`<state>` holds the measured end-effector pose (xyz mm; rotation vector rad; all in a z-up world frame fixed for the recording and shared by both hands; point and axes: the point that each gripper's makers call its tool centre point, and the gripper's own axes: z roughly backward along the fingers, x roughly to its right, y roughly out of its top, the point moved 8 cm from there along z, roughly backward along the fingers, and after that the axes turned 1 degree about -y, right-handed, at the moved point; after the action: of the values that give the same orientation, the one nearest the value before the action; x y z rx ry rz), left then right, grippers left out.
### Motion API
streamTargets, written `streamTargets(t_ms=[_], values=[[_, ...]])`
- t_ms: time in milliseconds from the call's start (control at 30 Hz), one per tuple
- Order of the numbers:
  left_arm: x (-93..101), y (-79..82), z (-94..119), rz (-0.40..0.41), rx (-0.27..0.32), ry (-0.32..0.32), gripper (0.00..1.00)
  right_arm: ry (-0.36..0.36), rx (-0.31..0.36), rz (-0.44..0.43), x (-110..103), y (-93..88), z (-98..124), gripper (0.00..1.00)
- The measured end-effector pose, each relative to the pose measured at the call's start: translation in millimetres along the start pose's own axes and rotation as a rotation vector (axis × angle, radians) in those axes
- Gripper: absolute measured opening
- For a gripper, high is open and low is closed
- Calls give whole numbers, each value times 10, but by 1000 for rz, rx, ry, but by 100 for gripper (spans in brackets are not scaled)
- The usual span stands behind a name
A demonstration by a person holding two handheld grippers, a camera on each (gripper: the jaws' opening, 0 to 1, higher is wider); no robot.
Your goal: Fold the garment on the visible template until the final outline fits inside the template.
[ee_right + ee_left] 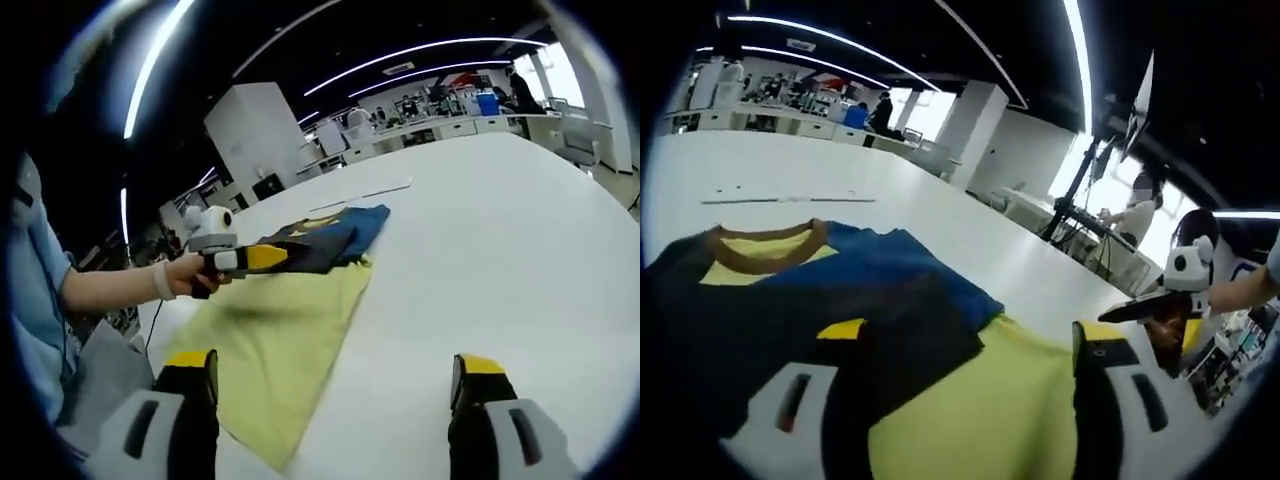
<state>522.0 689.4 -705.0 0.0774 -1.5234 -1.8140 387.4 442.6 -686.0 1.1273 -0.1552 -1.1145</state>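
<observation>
Yellow-tipped left gripper [300, 255] low over garment [290, 320], hand [185, 275] level

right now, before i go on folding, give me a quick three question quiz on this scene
1. True or false: the right claw is shut on the garment.
2. What colour is the garment's collar? A red, B brown, C white.
3. Fill in: the garment lies on a ___ table.
Key: 1 false, it is open over the table; 2 B; 3 white.
</observation>
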Motion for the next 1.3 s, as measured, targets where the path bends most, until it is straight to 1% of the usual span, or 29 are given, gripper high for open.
streamTargets(t_ms=[67, 167, 233, 333, 467, 533, 600, 700, 767, 800, 833, 867, 900, 933, 1000, 1067, 1167, 1233, 1300], values=[[-1, 25, 43, -6, -8, 0, 83, 2, 2, 7, -17, 23, 1, 98], [3, 63, 113, -39, -25, 3, 84, 3, 4, 18, -34, 58, 12, 98], [2, 94, 186, -54, -37, 7, 84, 3, 5, 23, -44, 80, 19, 98], [-18, 118, 338, -67, -40, 14, 83, 7, 7, 31, -62, 111, 28, 98], [-45, 102, 504, -85, -57, 36, 83, 11, 8, 44, -91, 138, 24, 98], [-44, 90, 617, -90, -53, 41, 83, 15, 8, 52, -118, 153, 11, 98], [-36, 58, 741, -78, -50, 44, 83, 19, 3, 67, -149, 165, -7, 98], [-50, -14, 954, -97, -67, 75, 84, 30, -29, 136, -207, 170, -48, 98], [-62, -43, 1114, -75, -57, 91, 84, 39, -25, 128, -243, 181, -74, 98], [-63, -50, 1192, -30, -23, 95, 83, 47, -20, 124, -261, 191, -88, 98], [-67, -67, 1248, -23, -25, 92, 83, 51, -15, 124, -275, 199, -98, 99], [-79, -81, 1326, -35, -38, 109, 83, 54, -13, 128, -293, 206, -109, 99], [-85, -85, 1358, -40, -39, 124, 84, 57, -11, 130, -307, 212, -117, 98], [-89, -93, 1435, -51, -38, 139, 83, 62, -7, 132, -321, 218, -124, 99], [-79, -104, 1551, -38, -35, 150, 83, 69, -5, 132, -352, 228, -138, 98], [-67, -110, 1672, -46, -37, 168, 83, 78, -5, 135, -378, 235, -140, 98], [-42, -112, 1846, -38, -24, 193, 83, 86, -4, 142, -399, 249, -134, 99], [-13, -128, 1956, -7, -2, 197, 82, 89, 2, 146, -411, 263, -123, 99], [18, -157, 2058, -8, 0, 207, 82, 89, 2, 148, -415, 272, -115, 99]])
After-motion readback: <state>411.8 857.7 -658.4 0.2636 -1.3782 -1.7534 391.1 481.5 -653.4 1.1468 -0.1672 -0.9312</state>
